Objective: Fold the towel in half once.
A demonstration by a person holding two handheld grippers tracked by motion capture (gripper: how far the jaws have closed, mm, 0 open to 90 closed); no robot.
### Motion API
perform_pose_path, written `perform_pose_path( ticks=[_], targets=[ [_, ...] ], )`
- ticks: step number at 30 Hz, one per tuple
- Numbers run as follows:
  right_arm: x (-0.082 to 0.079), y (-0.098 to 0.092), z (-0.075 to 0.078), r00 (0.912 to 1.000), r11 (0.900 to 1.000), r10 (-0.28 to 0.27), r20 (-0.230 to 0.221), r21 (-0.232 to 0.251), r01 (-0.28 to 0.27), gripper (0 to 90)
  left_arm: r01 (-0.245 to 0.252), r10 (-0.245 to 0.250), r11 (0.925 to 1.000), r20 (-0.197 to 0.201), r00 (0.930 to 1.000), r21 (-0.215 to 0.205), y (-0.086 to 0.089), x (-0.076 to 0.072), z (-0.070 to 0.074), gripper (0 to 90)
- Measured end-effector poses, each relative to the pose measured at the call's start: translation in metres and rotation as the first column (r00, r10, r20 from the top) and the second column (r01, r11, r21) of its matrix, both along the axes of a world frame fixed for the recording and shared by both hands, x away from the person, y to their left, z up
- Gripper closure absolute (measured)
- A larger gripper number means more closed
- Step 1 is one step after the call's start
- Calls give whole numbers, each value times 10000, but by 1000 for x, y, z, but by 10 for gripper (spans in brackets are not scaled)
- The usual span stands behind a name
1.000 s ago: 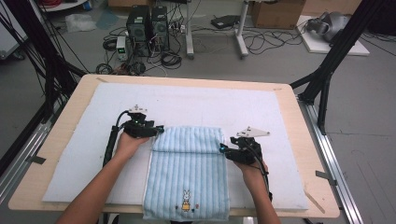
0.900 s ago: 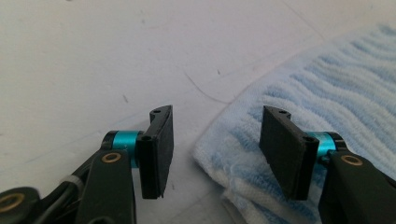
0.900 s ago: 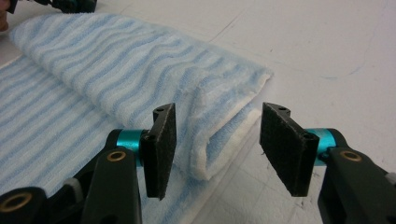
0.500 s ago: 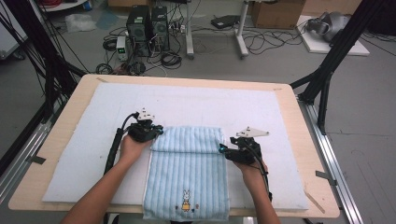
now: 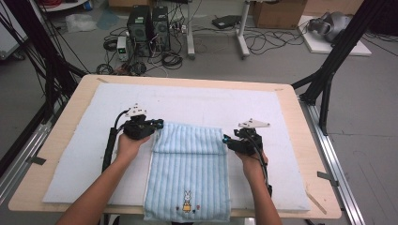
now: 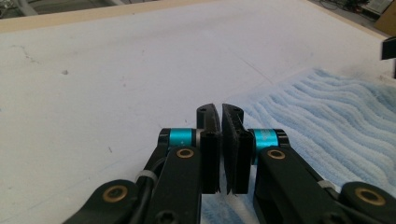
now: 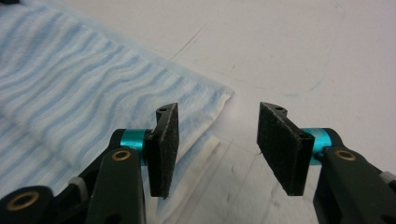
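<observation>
High view: a blue striped towel (image 5: pixel 187 176), top edge folded, lies at the desk's (image 5: pixel 305 112) near edge, hanging slightly over it, with bare white padding (image 5: pixel 206 103) beyond. A small rabbit picture marks its hem.

Left gripper view: the left claw (image 6: pixel 221 122) is pressed together at the towel's corner; cloth between the pads cannot be confirmed.

Right gripper view: the right claw (image 7: pixel 217 122), half spread and just closing, straddles the towel's corner without touching.
</observation>
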State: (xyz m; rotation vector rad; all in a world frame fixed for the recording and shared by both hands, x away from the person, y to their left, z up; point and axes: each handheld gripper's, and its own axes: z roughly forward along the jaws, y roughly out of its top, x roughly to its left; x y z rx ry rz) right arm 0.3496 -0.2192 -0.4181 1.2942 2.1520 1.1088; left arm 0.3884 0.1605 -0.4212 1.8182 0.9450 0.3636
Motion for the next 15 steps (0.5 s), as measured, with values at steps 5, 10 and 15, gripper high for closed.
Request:
perform_pose_path(
  ticks=[5, 10, 15],
  targets=[
    [28, 21, -6, 9977, 9988, 144, -663, -453, -175, 492, 32, -33, 9997, -10, 10000, -223, 1, -1, 2, 855],
    [51, 36, -12, 9939, 9939, 138, -1091, -1069, -255, 539, 125, -124, 9997, 65, 9999, -227, 3, -1, 3, 856],
    [61, 40, -20, 9907, 9917, 135, -1357, -1246, -306, 727, 103, -102, 9990, 7, 9999, -429, 5, 0, 3, 856]
  ],
)
